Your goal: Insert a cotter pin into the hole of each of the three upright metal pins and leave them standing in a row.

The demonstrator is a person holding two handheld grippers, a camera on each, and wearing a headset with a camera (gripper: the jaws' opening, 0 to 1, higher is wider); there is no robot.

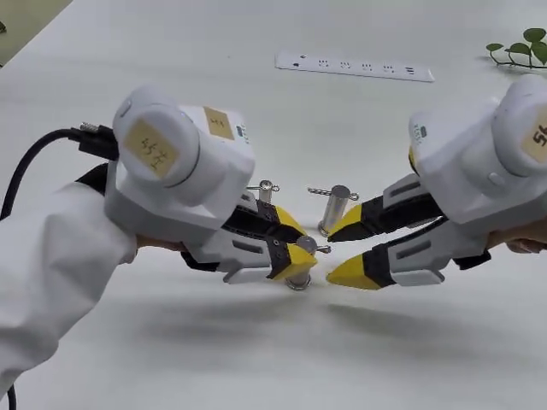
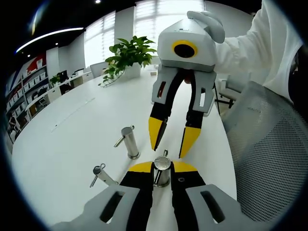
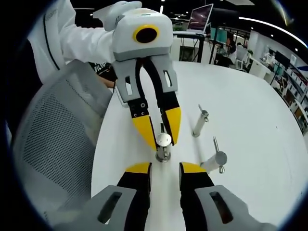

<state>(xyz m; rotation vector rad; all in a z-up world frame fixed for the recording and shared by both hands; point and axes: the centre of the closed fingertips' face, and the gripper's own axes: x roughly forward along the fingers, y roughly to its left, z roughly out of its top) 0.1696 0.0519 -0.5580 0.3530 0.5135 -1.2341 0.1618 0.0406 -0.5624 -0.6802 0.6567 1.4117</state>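
nearest the person, the left claw (image 1: 295, 256) is clamped on a metal pin (image 1: 305, 245), steadying it upright. facing that pin, the right claw (image 1: 336, 256) gapes wide, empty. behind that pin, a second pin (image 1: 336, 207) and a third pin (image 1: 267, 191) carry cotter pins (image 1: 323, 193).

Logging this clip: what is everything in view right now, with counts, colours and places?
metal pins: three, silver, upright on the table; two stand free, one is in the left gripper
cotter pins: two clearly seen, silver, through the tops of the two free pins
power strip: one, white, far side of the table
plant: one, green, far right edge
mesh chair: one, grey, beside the table
table: one, white
left gripper: one, white body, black-and-yellow jaws, shut on a metal pin
right gripper: one, same colours, open, facing the held pin
sleeve: white, behind the left gripper
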